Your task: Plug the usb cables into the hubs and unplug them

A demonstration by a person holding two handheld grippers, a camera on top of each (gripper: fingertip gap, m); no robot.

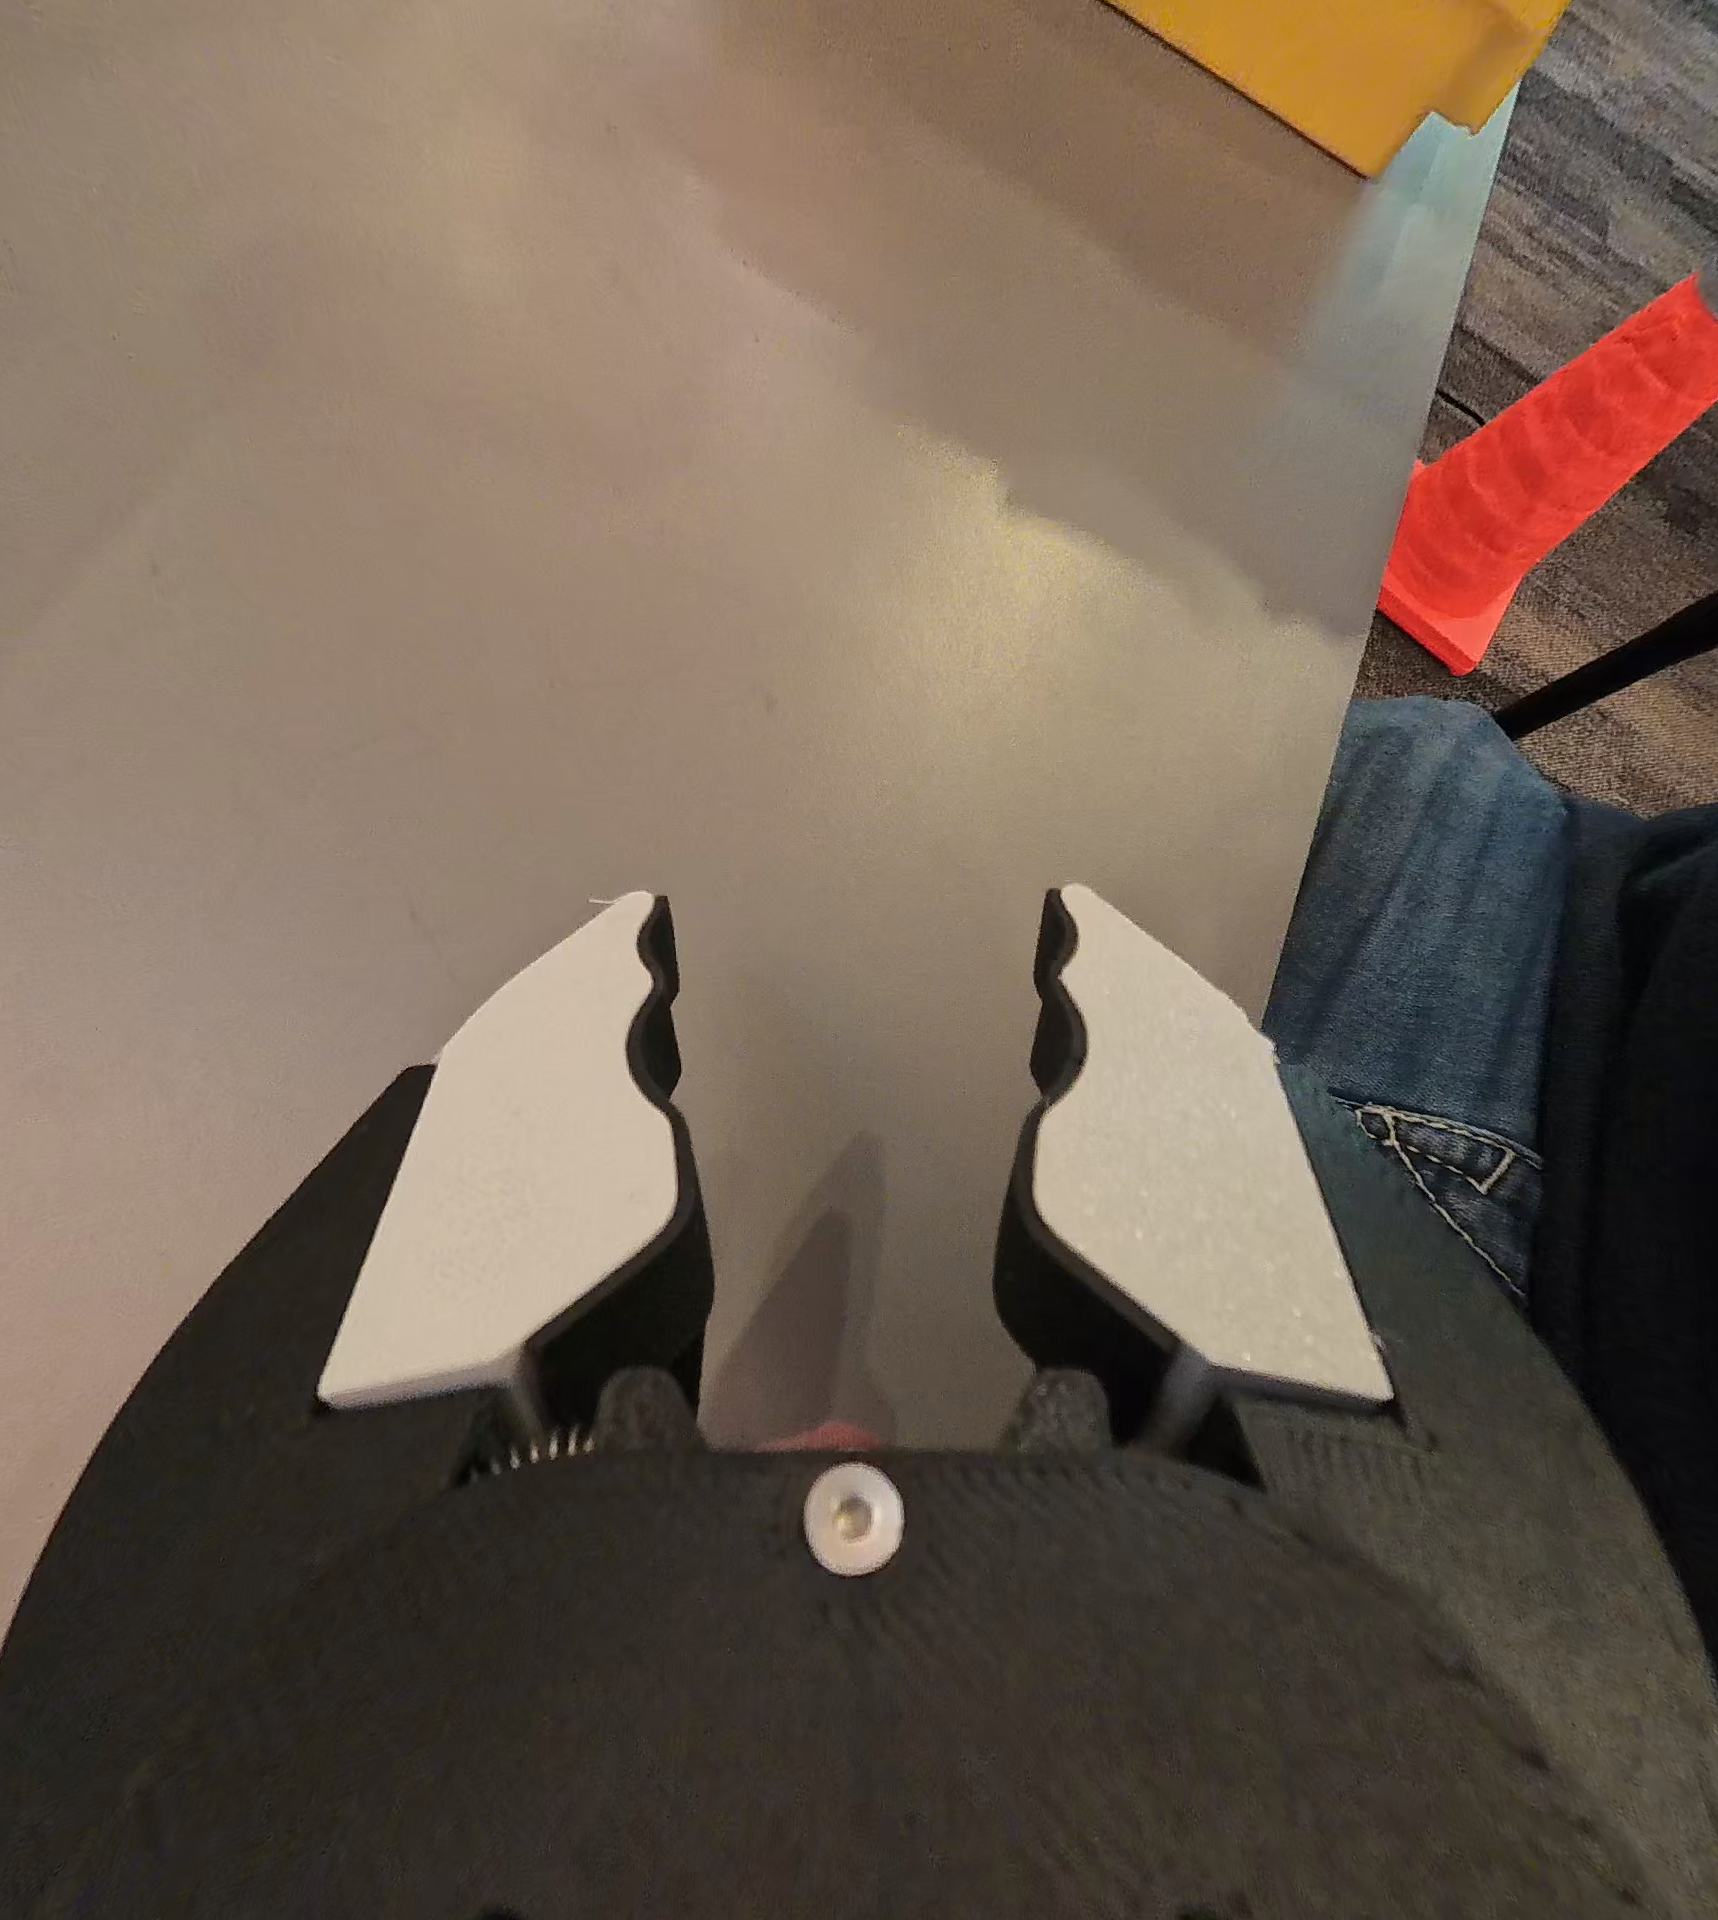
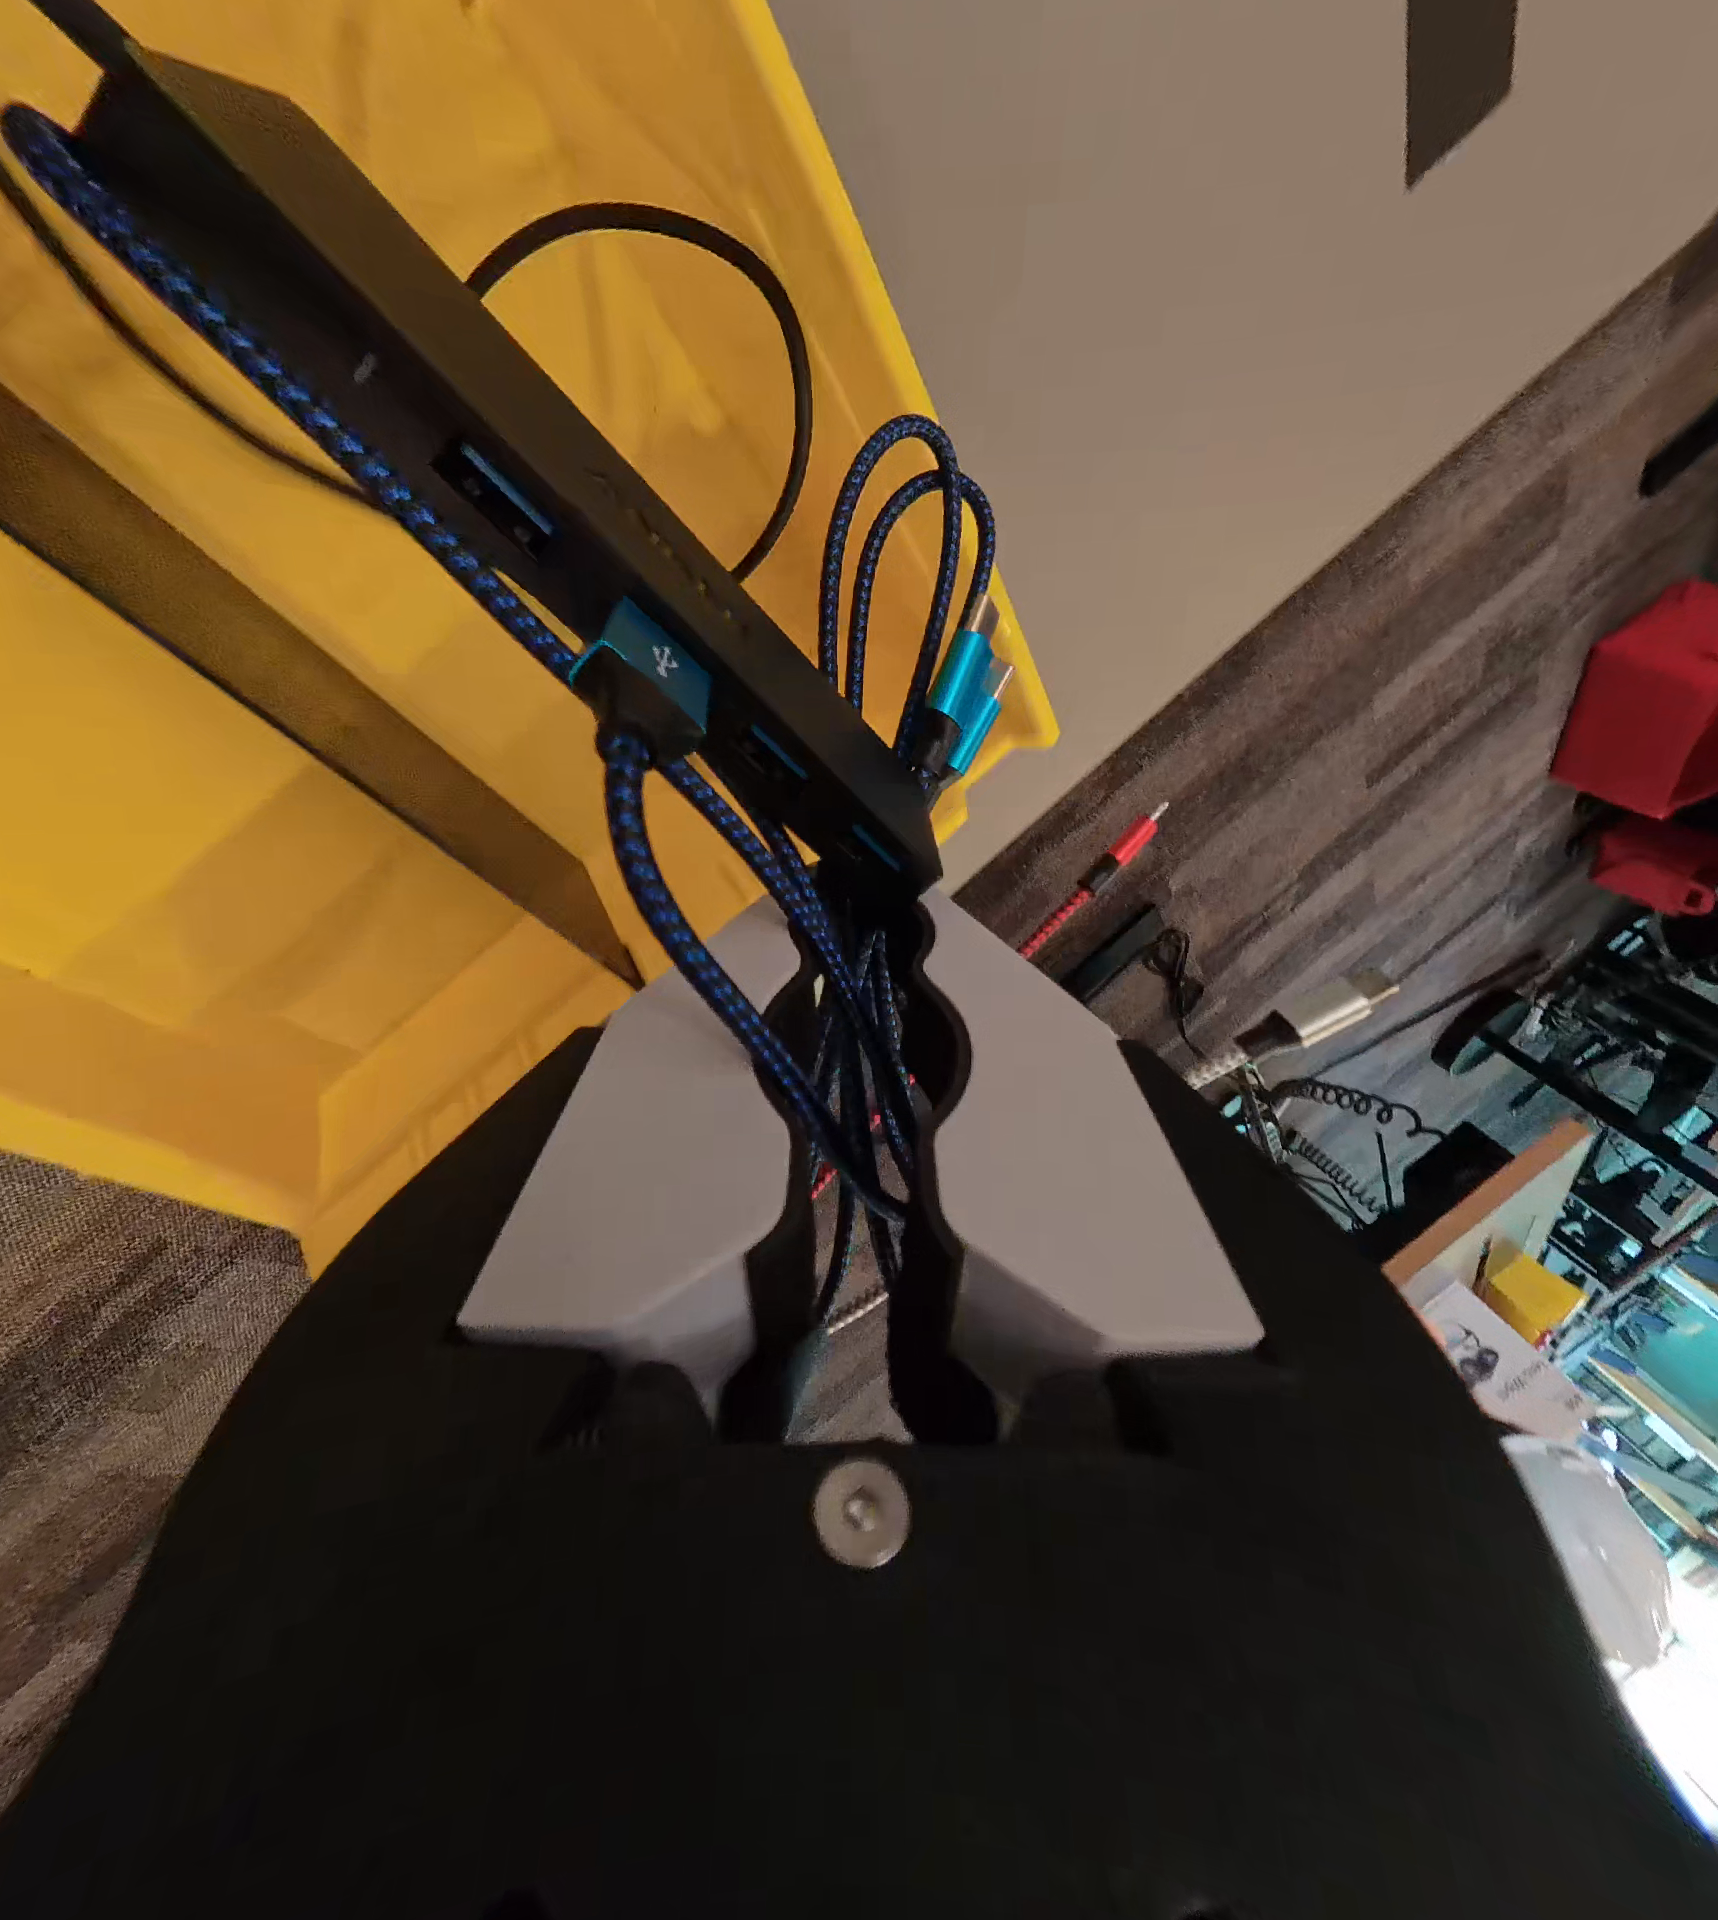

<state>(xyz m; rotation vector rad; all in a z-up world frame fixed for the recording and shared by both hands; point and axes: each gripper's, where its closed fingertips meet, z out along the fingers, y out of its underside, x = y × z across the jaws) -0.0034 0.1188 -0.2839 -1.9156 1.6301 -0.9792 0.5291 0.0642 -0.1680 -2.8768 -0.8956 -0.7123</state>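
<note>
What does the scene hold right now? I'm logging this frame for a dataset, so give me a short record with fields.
left gripper: jaws open, empty, over bare grey table
right gripper: jaws shut on a bundle of blue braided cables
hub: black, long, tilted in the air in front of yellow bin
plugged in: one blue USB plug
loose ends: small blue connectors dangling beside the hub

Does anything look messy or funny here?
Yes. The right gripper is shut on a tangled bunch of blue braided cables, and the black hub hangs from it, tilted in the air above the yellow bin. One blue plug sits in the hub. The left gripper is open, holding nothing.
</note>
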